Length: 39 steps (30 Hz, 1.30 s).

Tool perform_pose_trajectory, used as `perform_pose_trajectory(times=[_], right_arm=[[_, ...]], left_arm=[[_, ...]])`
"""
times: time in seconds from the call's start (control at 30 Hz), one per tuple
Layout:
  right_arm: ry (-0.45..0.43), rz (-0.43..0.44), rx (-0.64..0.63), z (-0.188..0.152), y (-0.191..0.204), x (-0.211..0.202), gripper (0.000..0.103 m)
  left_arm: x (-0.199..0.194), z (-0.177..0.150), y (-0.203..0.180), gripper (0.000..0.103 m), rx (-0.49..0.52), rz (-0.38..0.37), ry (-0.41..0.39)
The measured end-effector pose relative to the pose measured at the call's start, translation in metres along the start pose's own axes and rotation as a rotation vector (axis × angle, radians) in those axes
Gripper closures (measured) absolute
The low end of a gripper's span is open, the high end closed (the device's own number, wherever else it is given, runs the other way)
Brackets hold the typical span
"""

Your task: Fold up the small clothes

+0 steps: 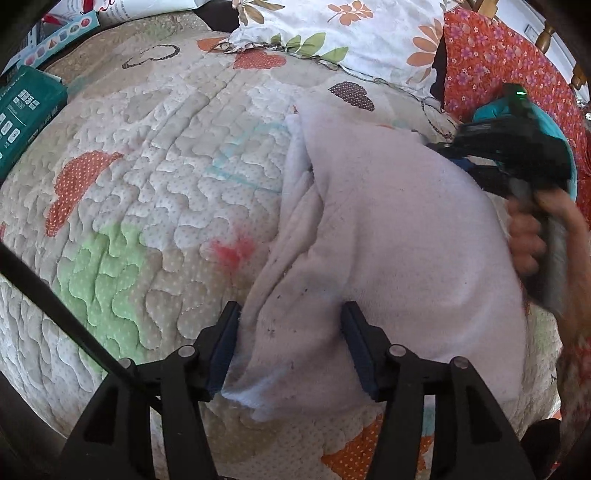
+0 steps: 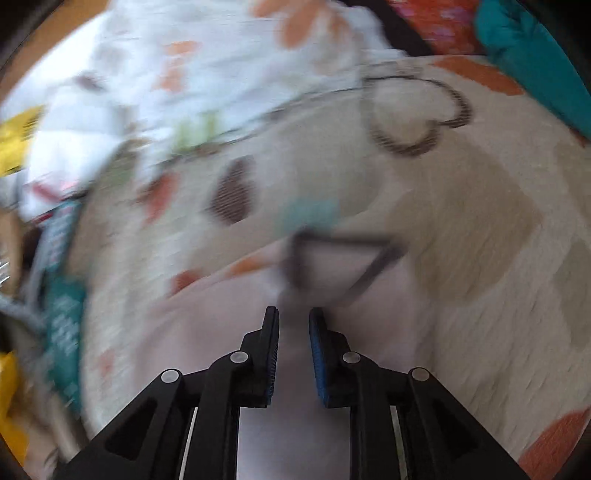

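A pale pink fleece garment [image 1: 388, 229] lies on the quilted bedspread [image 1: 155, 177], partly folded, with bunched folds along its left edge. My left gripper [image 1: 291, 314] is open, its fingers straddling the garment's near corner. My right gripper [image 1: 443, 147] is at the garment's far right edge in the left wrist view. In the blurred right wrist view my right gripper [image 2: 293, 317] has its jaws close together with pink cloth [image 2: 291, 369] between the pads.
A floral pillow [image 1: 351, 33] and a red flowered cloth [image 1: 498, 66] lie at the bed's far side. A teal box [image 1: 26, 114] and printed packages sit at the left edge. A teal cloth [image 2: 535, 55] lies far right.
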State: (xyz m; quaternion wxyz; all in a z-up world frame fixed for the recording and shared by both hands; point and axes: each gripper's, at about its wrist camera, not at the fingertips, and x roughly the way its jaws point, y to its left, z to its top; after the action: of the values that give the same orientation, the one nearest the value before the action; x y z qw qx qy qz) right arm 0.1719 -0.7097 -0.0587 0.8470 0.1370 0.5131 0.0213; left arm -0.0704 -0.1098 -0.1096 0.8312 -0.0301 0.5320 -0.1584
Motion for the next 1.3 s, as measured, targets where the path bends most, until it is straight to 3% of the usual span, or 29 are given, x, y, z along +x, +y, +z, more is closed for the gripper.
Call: perform_pose_trajectory(times=[0.07, 0.1, 0.2, 0.4, 0.53, 0.63, 0.73, 0.8, 0.9, 1.0, 1.07, 1.13, 1.2, 1.3], right_arm=[[-0.042, -0.032, 0.028, 0.013, -0.004, -0.002, 0.088], [-0.078, -0.041, 0.039, 0.016, -0.004, -0.012, 0.083], [-0.119, 0.052, 0.006, 0.010, 0.005, -0.042, 0.083], [-0.012, 0.424, -0.077, -0.074, 0.021, -0.090, 0.082], [0.083, 0.517, -0.051, -0.132, 0.003, -0.083, 0.082], [0.149, 0.509, -0.027, -0.177, -0.023, -0.068, 0.086], [0.152, 0.539, 0.049, -0.208, -0.059, -0.070, 0.100], [0.122, 0.530, 0.096, -0.209, -0.071, -0.082, 0.100], [0.033, 0.513, 0.059, -0.201, -0.070, -0.112, 0.091], [0.022, 0.582, 0.012, -0.199, -0.052, -0.121, 0.090], [0.062, 0.570, -0.013, -0.203, -0.040, -0.107, 0.088], [0.111, 0.508, -0.014, -0.209, -0.038, -0.087, 0.088], [0.123, 0.529, 0.044, -0.213, -0.050, -0.076, 0.091], [0.109, 0.562, 0.102, -0.207, -0.063, -0.084, 0.088]], left_arm=[[0.000, 0.000, 0.001, 0.048, -0.003, -0.006, 0.003], [0.000, 0.001, 0.001, 0.048, -0.005, -0.010, 0.004], [0.001, 0.001, 0.001, 0.047, -0.011, -0.010, 0.009], [0.001, 0.000, 0.001, 0.046, -0.009, -0.003, 0.000], [0.000, -0.002, 0.002, 0.045, -0.010, -0.005, -0.009], [-0.001, -0.004, 0.001, 0.045, -0.005, -0.001, -0.017], [-0.007, -0.006, 0.004, 0.046, -0.012, -0.007, -0.024], [-0.016, -0.009, 0.006, 0.047, -0.022, -0.027, -0.035], [-0.039, -0.014, 0.004, 0.047, -0.003, -0.081, -0.104], [-0.046, -0.016, -0.004, 0.047, 0.042, -0.063, -0.164], [-0.033, -0.015, -0.007, 0.047, 0.062, 0.024, -0.121], [-0.014, -0.014, 0.004, 0.044, 0.022, 0.090, -0.045], [-0.011, -0.013, 0.023, 0.043, -0.085, 0.012, -0.026], [-0.027, -0.010, 0.034, 0.043, -0.136, 0.010, -0.076]])
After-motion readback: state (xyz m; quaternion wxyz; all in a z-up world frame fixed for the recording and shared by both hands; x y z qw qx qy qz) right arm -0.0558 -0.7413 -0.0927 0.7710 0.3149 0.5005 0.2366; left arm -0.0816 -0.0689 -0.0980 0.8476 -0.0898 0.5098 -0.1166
